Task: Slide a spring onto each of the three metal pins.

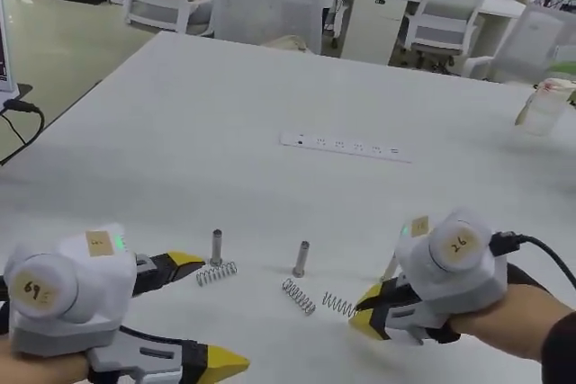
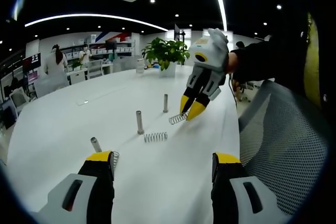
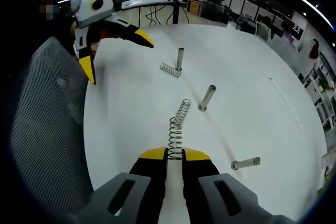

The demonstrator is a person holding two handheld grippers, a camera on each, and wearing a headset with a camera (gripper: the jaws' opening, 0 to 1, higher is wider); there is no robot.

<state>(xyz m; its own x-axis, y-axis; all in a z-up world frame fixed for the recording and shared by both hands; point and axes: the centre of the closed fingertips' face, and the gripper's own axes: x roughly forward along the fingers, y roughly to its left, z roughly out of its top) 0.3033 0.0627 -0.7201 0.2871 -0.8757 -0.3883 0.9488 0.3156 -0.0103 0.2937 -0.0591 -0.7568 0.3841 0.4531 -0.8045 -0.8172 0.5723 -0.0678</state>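
Your right tongs (image 3: 175,154) are clenched on the near end of a spring (image 3: 174,135). The spring lies flat on the table (image 1: 270,114), and its long axis runs straight forward from the tips. The middle pin (image 3: 206,98) stands just ahead of it, a little to the side. Your left tongs (image 2: 163,157) are released, grasp nothing, and stay farther from this pin.

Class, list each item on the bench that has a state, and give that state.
left tongs: open, empty
right tongs: shut on near spring
near spring: end pinched, rest lying flat
middle spring: lying loose
left spring: lying loose
left pin: upright, bare
middle pin: upright, bare
right pin: upright, bare
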